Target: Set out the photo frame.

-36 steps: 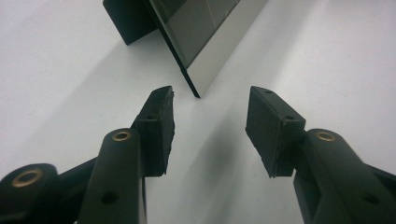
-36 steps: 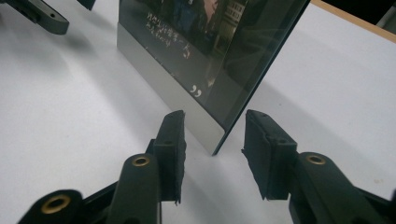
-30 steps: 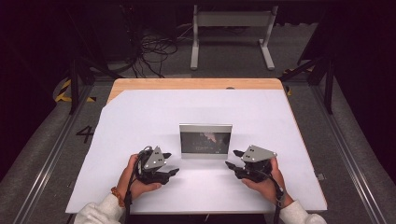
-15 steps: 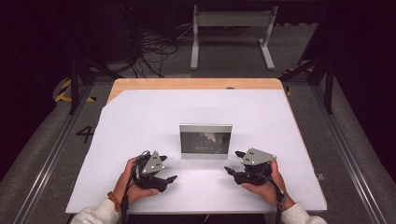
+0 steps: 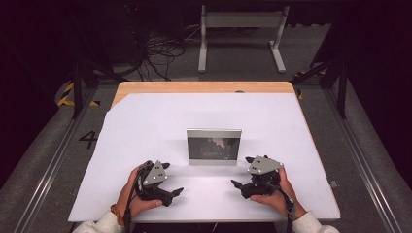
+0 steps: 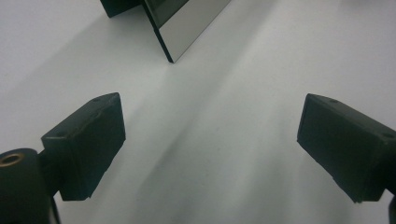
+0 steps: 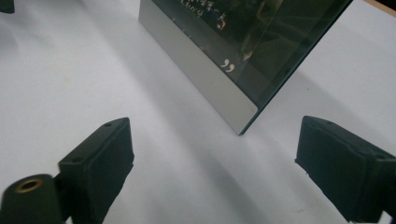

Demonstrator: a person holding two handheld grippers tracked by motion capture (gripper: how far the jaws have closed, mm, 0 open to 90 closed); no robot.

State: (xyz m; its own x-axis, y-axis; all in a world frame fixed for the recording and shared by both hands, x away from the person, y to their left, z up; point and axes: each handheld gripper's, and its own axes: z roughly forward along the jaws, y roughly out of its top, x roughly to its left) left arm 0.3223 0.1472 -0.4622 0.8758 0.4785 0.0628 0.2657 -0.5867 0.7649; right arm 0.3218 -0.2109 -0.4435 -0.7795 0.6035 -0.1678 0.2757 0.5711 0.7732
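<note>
High view: a framed picture (image 5: 214,146) stands upright on the white table (image 5: 145,121), ahead of both grippers and between them. The left gripper (image 5: 172,193) and the right gripper (image 5: 239,186) rest near the table's front edge, each in a hand, tips turned inward toward each other. Both sets of jaws have just been opening and now stand wide apart, with nothing between them but bare table. Left gripper view: the frame's corner (image 6: 170,32) lies ahead of the jaws, nearer the left one. Right gripper view: the frame (image 7: 219,79) lies ahead between the jaws, its corner nearer the right one, touching neither.
</note>
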